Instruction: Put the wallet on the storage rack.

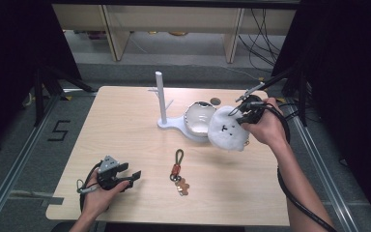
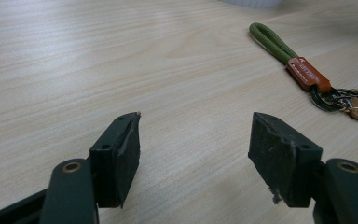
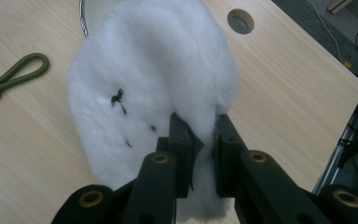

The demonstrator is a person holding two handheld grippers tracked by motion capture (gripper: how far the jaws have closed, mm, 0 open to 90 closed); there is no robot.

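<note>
Tabletop of pale wood grain (image 1: 140, 140) spreads across the middle of the high view, and on it, just above centre, stands a white stand with an upright post, short side pegs and a flat base (image 1: 161, 99) whose right end carries a shiny round metal bowl (image 1: 198, 118). Right of the bowl, in the centre-right of the frame, a fluffy white plush toy with a small stitched black face (image 1: 228, 128) hangs clear of the table in the right gripper (image 1: 244, 115); in the right gripper view the two black jaws are pressed nearly together on a fold of the plush's fur at lower centre, with the bulk of the toy above them. At lower left of the high view the left gripper (image 1: 131, 178) rests low over the wood with its jaws spread wide and nothing between them, as the left gripper view shows. Smallest, at lower centre, lies a key ring with an olive-green cord loop, a brown leather tag and brass keys (image 1: 178, 170), flat on the table and apart from both grippers. The step in hand looks like carrying the lifted plush toward the stand; the next move would call for steering it over the bowl or a peg while holding the pinch, so the soft fur does not slip free.
</note>
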